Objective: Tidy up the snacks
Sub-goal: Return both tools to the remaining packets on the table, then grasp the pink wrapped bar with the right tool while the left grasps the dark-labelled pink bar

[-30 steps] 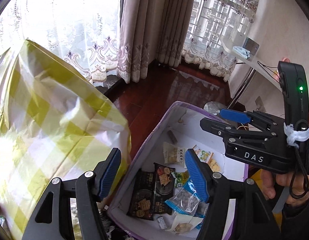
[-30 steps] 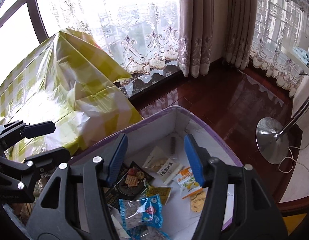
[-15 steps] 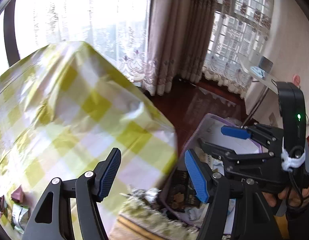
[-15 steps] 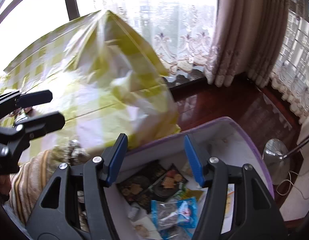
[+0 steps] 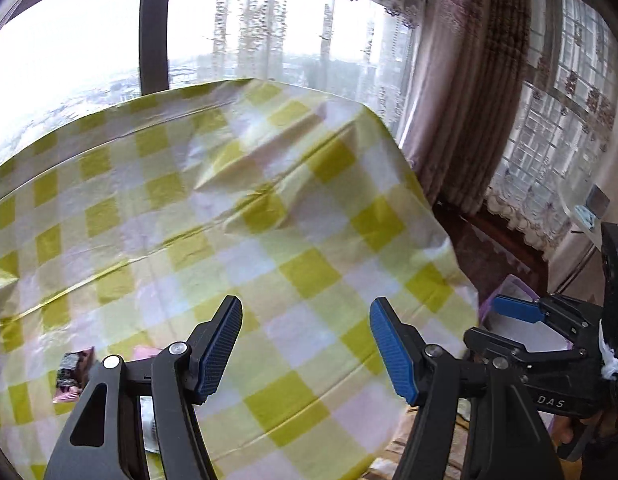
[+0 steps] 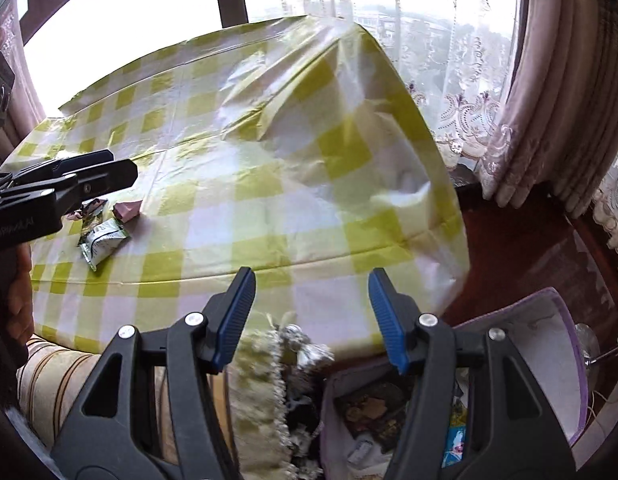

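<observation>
Both views have been swung from the snack box (image 6: pixel 549 360) to the tabletop (image 5: pixel 269 240), where the left gripper (image 5: pixel 305 352) and right gripper (image 6: pixel 309 316), half-open and empty, are faced by wrapped snacks (image 6: pixel 103 242) near its left edge.

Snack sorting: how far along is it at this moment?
Done: several packets already lie in the purple bin beside the table. In hand: nothing; the left gripper and right gripper are both open and empty. Left: a green packet and small wrappers on the checked tablecloth.
</observation>
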Demonstrator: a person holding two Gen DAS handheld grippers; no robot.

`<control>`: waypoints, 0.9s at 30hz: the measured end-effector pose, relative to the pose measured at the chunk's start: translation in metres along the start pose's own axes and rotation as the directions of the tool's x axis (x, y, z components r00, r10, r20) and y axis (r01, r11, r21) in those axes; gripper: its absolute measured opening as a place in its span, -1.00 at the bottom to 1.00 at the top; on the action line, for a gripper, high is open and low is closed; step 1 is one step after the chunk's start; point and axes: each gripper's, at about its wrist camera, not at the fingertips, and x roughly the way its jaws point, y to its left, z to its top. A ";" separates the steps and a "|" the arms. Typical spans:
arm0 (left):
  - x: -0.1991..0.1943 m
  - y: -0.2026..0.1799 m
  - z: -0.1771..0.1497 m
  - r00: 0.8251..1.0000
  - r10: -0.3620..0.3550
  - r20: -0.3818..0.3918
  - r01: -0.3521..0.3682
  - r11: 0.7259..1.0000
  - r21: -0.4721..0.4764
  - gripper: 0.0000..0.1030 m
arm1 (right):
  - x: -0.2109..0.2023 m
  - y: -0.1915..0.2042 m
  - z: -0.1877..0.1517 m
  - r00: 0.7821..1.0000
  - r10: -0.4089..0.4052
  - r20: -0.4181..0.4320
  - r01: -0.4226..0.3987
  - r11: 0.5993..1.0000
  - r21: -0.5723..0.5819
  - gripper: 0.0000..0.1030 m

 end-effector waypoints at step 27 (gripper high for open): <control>-0.016 0.215 -0.065 0.967 0.229 -0.109 -0.254 0.874 -0.415 0.29 | 0.082 0.196 0.050 0.982 0.185 -0.039 -0.189 0.950 -0.248 0.21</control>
